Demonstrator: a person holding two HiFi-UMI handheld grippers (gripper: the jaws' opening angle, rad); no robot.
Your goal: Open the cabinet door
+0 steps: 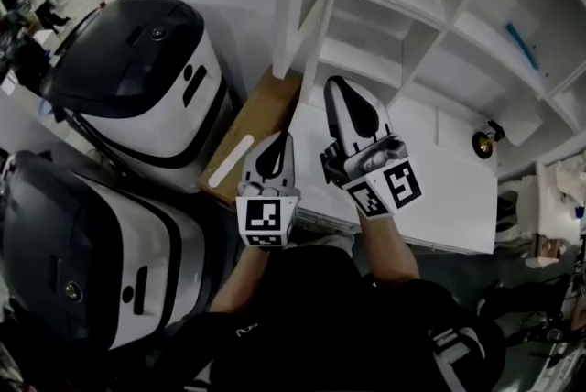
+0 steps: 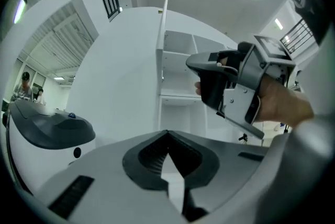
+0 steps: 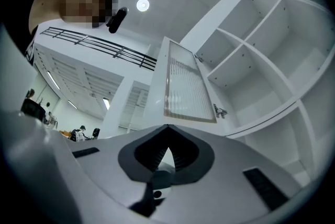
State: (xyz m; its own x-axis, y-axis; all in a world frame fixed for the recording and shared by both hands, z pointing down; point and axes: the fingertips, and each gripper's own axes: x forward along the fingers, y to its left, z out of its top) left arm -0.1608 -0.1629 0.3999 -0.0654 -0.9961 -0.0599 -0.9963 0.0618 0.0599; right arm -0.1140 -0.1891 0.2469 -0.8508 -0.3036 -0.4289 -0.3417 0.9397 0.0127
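Grey jaws of my left gripper and right gripper both clenched, nothing between them. Just ahead, white cabinet door with ribbed pane stands swung wide; bare shelves beyond. Opening looks done; nothing obvious left.

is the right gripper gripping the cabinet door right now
No, the right gripper has its jaws closed together on nothing, and the cabinet door with its ribbed panel stands open beyond their tips.
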